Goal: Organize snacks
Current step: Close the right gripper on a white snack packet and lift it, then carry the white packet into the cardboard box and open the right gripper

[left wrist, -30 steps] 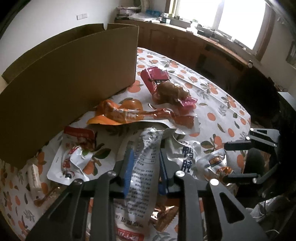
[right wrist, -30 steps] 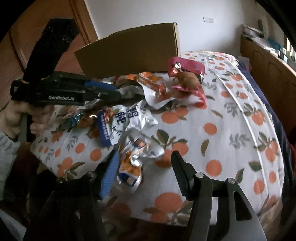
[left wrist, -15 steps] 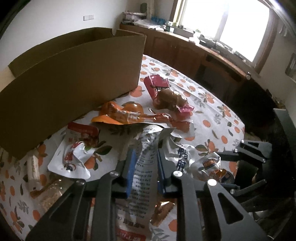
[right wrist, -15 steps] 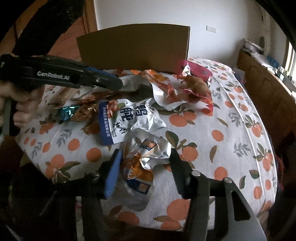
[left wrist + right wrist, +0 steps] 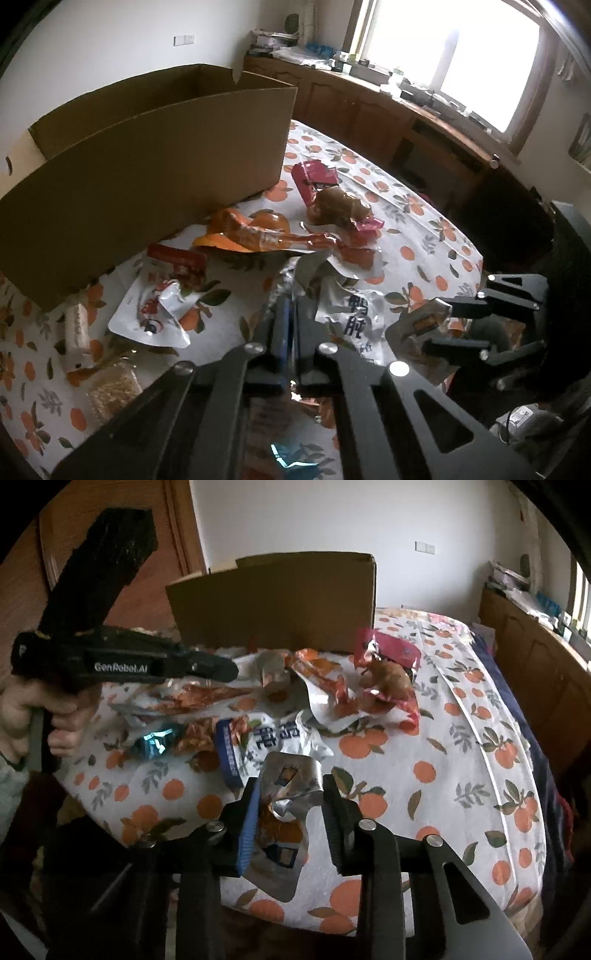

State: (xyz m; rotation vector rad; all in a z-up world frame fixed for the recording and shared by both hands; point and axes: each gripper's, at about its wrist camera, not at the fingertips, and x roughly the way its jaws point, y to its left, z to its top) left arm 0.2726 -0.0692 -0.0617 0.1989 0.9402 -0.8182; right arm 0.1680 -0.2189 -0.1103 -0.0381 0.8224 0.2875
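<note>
The right gripper (image 5: 290,805) has just been closing and pinches a crumpled silver snack pouch (image 5: 286,786) at the near edge of the orange-print tablecloth (image 5: 461,775). The left gripper (image 5: 290,314) is clamped tight on a grey-white wrapper (image 5: 308,267) (its print hidden). Other snack packets (image 5: 258,234) lie scattered between them and the open cardboard box (image 5: 147,173) behind.

Both grippers close on snack packets

We see the left gripper (image 5: 290,314) now pinched tight on the silver wrapper (image 5: 310,269), while the right gripper (image 5: 290,805), its jaws just narrowing, squeezes the crumpled foil packet (image 5: 288,782), raised slightly.
</note>
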